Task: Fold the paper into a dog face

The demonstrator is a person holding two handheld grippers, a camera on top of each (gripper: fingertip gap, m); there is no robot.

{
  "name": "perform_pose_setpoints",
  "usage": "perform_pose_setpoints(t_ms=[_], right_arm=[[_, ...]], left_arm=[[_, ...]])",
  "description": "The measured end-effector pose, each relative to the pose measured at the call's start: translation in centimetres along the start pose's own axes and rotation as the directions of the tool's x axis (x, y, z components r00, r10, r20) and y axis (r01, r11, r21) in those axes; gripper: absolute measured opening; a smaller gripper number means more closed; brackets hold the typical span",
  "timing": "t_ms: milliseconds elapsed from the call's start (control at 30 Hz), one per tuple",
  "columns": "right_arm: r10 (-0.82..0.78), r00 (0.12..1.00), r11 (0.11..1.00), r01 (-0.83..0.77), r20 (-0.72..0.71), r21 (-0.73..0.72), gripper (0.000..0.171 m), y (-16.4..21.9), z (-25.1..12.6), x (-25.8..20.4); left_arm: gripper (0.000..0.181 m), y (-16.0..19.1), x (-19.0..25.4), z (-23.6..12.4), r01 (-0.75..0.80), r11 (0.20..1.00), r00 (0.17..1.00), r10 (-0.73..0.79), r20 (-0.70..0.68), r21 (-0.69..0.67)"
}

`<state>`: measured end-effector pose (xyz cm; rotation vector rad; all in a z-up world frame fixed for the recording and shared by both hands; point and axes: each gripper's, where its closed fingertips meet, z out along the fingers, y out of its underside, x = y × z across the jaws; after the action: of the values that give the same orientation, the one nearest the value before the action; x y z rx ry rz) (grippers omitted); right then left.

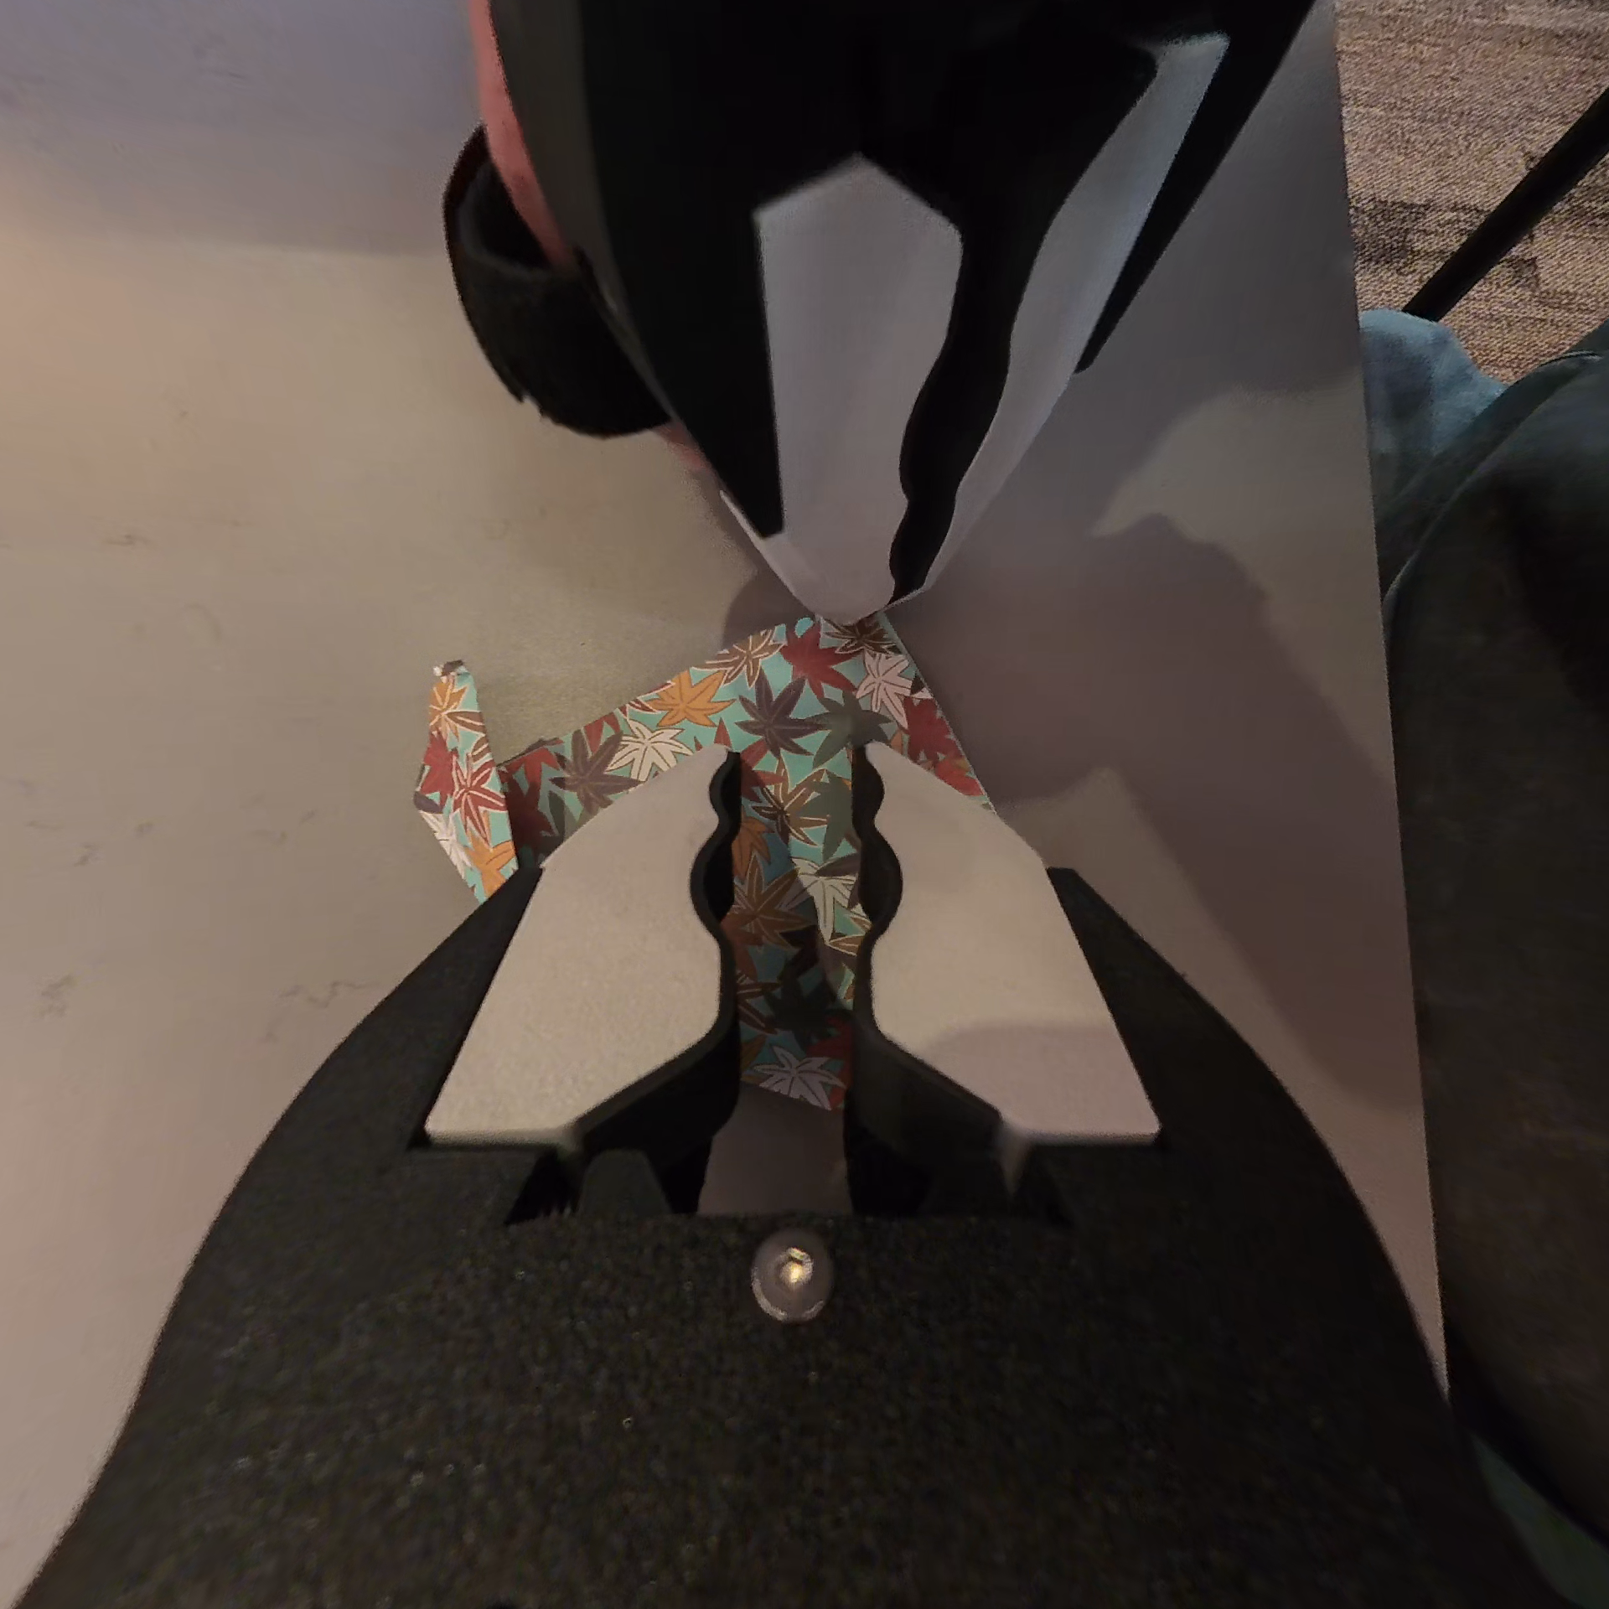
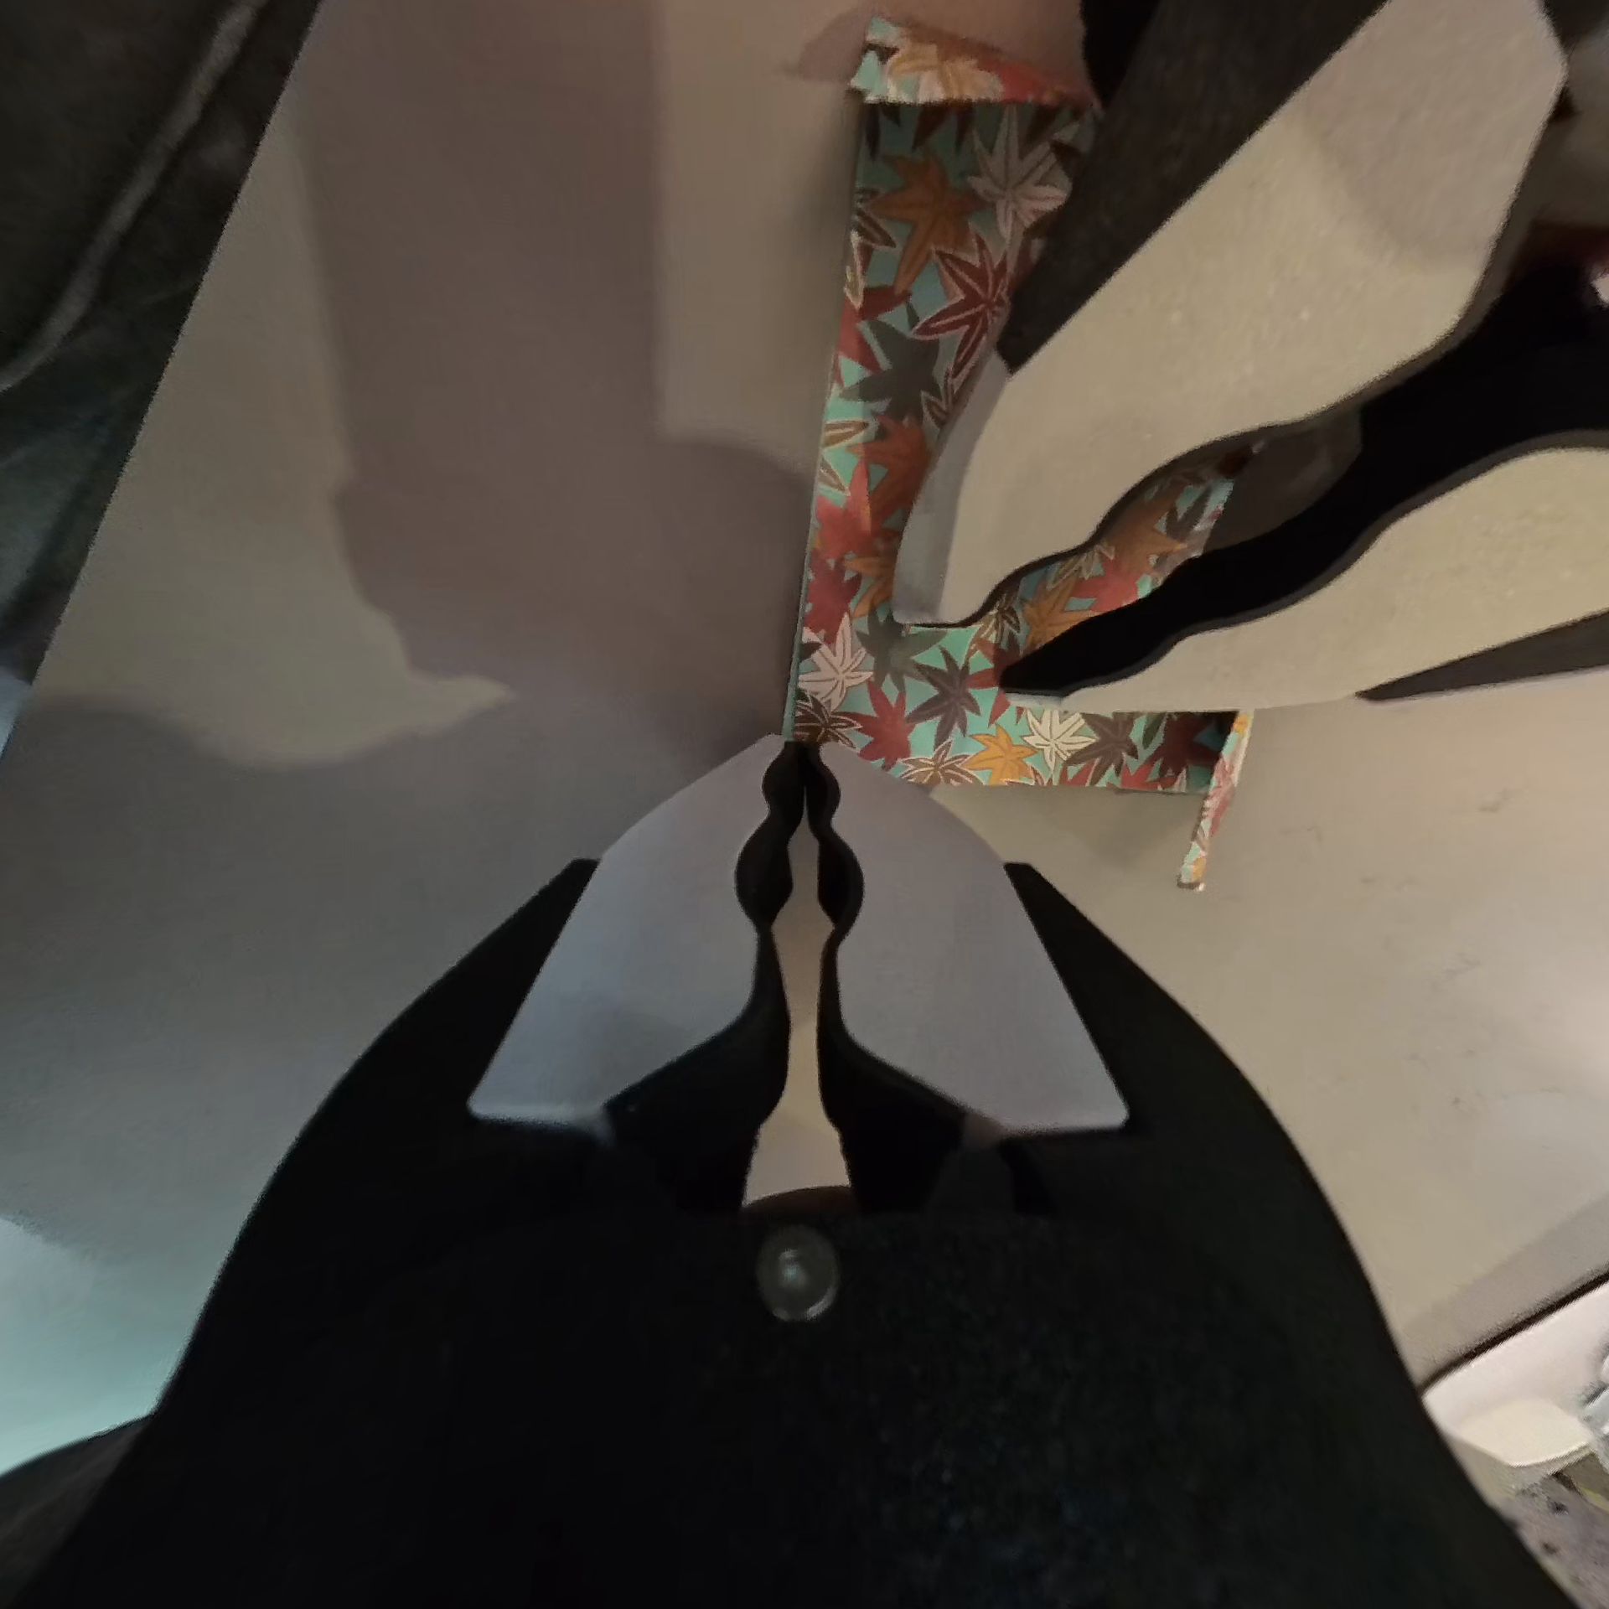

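Note:
The paper [image 1: 775,696] is a folded sheet printed with coloured leaves on teal, lying on a white table [image 1: 218,609]. One small flap [image 1: 453,723] stands up at its left end. My left gripper [image 1: 797,762] is narrowly open and rests over the paper, which shows between its fingers. My right gripper [image 1: 879,596] reaches in from the far side and is shut on the paper's far corner. In the right wrist view the right gripper [image 2: 797,753] pinches that corner of the paper [image 2: 923,261]. The left gripper [image 2: 988,649] lies across the paper to the right.
The table's edge [image 1: 1384,696] runs down the right side, with carpet [image 1: 1480,131] and a person's dark clothing [image 1: 1497,784] beyond it. A hand with a black wrist strap [image 1: 522,305] holds the right gripper. A white object [image 2: 1515,1428] lies past the table's other edge. Less than 4 cm separates the two grippers' tips.

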<state>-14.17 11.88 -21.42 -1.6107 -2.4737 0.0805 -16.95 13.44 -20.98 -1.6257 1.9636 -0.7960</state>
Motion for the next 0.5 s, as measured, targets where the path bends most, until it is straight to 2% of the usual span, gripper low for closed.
perform_pose_setpoints(t_ms=[167,300,500], right_arm=[[0.163,0.986,0.986,-0.162,-0.025,0.026,0.012,0.4,-0.2,-0.2],[0.338,0.941,0.937,-0.337,0.005,0.094,0.010,0.0,-0.2,-0.6],[0.641,0.768,0.760,-0.630,-0.021,0.159,0.000,0.0,-0.2,-1.0]], left_arm=[[0.021,0.0,-0.1,0.0,0.001,1.000,1.000,-0.001,0.011,-0.001],[0.020,0.0,-0.2,0.0,-0.001,1.000,1.000,0.002,0.019,-0.002],[0.020,0.0,-0.2,0.0,0.000,1.000,1.000,0.000,0.029,-0.002]])
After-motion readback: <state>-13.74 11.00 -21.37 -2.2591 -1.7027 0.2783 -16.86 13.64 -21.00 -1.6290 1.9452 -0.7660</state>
